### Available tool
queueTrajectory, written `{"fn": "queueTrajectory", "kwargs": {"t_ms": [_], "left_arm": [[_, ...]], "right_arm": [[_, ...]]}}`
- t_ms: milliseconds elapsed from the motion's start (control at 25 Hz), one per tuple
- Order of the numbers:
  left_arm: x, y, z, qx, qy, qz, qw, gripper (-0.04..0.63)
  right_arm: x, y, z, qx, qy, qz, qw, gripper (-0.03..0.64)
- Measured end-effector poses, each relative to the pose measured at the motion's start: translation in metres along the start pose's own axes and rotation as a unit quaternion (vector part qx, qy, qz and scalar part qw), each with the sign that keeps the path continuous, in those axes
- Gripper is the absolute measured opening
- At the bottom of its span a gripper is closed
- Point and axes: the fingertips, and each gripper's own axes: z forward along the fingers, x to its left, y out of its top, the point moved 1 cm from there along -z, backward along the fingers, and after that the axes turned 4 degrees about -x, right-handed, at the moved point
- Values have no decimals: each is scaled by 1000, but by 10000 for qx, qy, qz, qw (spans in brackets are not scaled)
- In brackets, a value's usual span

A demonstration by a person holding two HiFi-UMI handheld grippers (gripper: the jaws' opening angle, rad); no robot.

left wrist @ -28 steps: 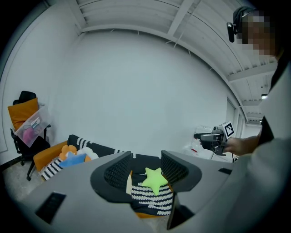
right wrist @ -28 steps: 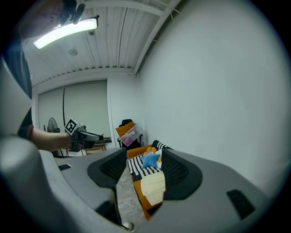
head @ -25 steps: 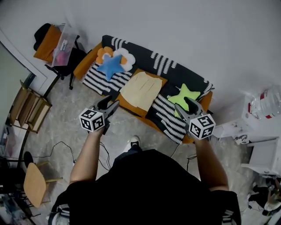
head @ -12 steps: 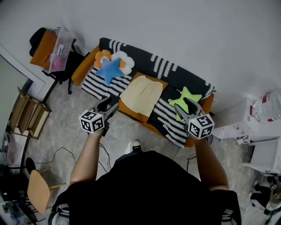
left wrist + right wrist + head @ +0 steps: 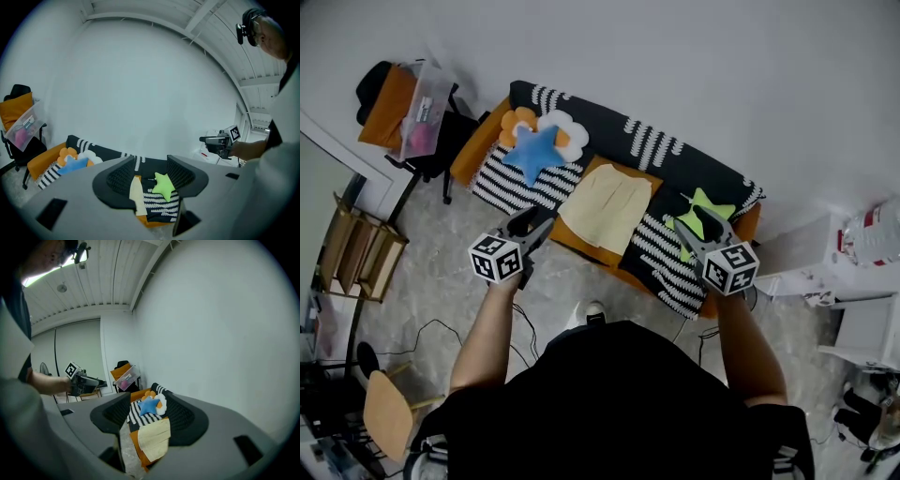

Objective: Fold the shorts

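The pale yellow shorts [image 5: 606,201] lie flat on the orange seat of a sofa [image 5: 572,236] draped with black and white striped covers. They show between the jaws in the left gripper view [image 5: 136,194] and the right gripper view [image 5: 152,440]. My left gripper [image 5: 532,228] hovers over the floor in front of the sofa's left half, open and empty. My right gripper [image 5: 696,227] hangs over the sofa's right end near a green star cushion [image 5: 701,214], also open with nothing between its fingers.
A blue star cushion [image 5: 532,148] and a flower cushion [image 5: 564,127] sit at the sofa's left end. A chair with an orange cover and a clear box [image 5: 417,98] stands left of the sofa. Wooden chairs [image 5: 358,244] and floor cables [image 5: 431,323] are at left; white furniture [image 5: 844,281] at right.
Both grippers have advanced a little toward the sofa, which now sits slightly closer in the head view. Their jaws stay open.
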Motion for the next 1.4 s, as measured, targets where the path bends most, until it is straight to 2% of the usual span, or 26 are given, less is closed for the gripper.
{"fn": "queueTrajectory", "kwargs": {"t_ms": [520, 1000, 1400], "left_arm": [[45, 1, 0, 30, -91, -96, 9999, 236], [85, 13, -8, -10, -155, -87, 9998, 238], [98, 13, -20, -41, -110, -123, 9999, 239]], "right_arm": [[10, 3, 37, 122, -141, 6, 9998, 249], [18, 22, 64, 57, -295, -118, 9995, 249], [23, 25, 74, 87, -286, -185, 9994, 249]]}}
